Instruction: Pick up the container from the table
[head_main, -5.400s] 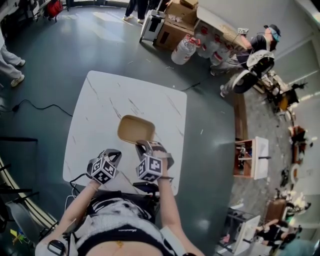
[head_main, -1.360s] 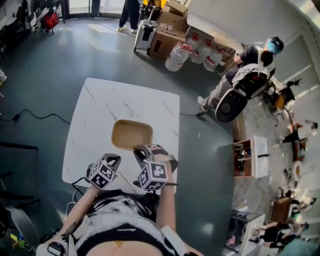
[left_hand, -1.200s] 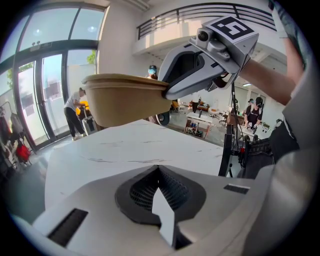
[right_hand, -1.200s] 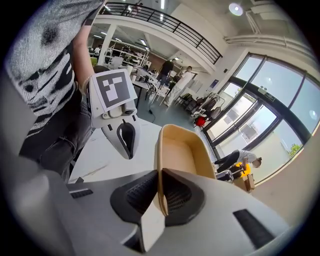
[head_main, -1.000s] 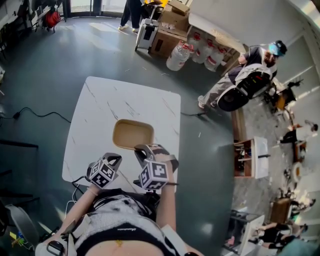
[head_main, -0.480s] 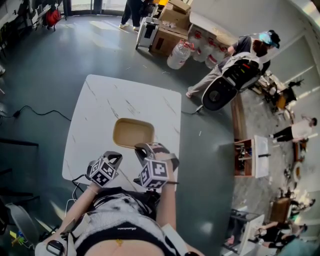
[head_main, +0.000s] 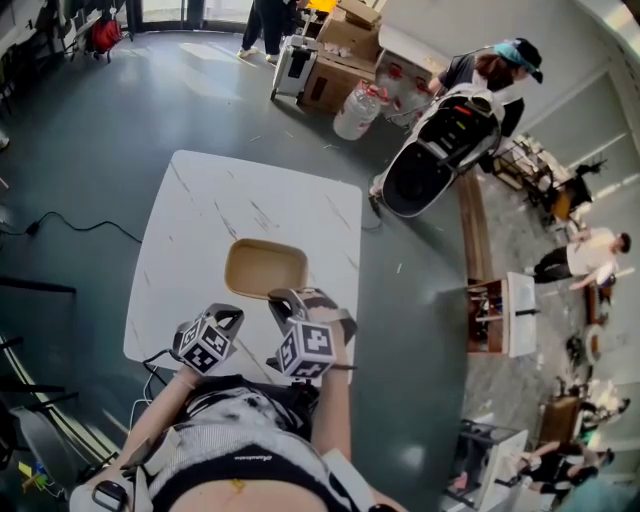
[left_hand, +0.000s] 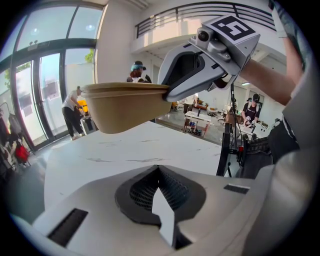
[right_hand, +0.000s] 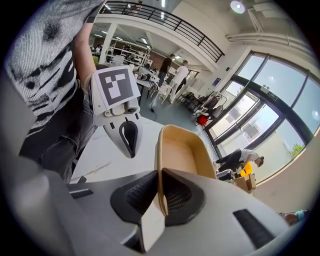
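The head view alone lays out the whole white marbled surface (head_main: 220, 200). The tan container (head_main: 265, 269) is at its near middle, just above both claws in the frame, and a person (head_main: 490, 65) bends over a large black-and-white machine (head_main: 435, 150) at the upper right. That view does not settle how the jaws stand, but the gripper views do. The right gripper view shows the right claw (right_hand: 161, 187) pinching the container's near rim, one jaw inside the wall and one outside. The open brown interior runs away up the centre of that frame. The left gripper view shows the left claw (left_hand: 158, 167) pressed together on nothing. There the container appears side-on at the upper left, with the right claw's tips clamped on its rim from the right. Whether the container's base touches the surface cannot be told. In the head view the left claw sits at the lower left of the container, near it but apart. The only print visible is the black-and-white square markers on each claw's cube (right_hand: 116, 85).
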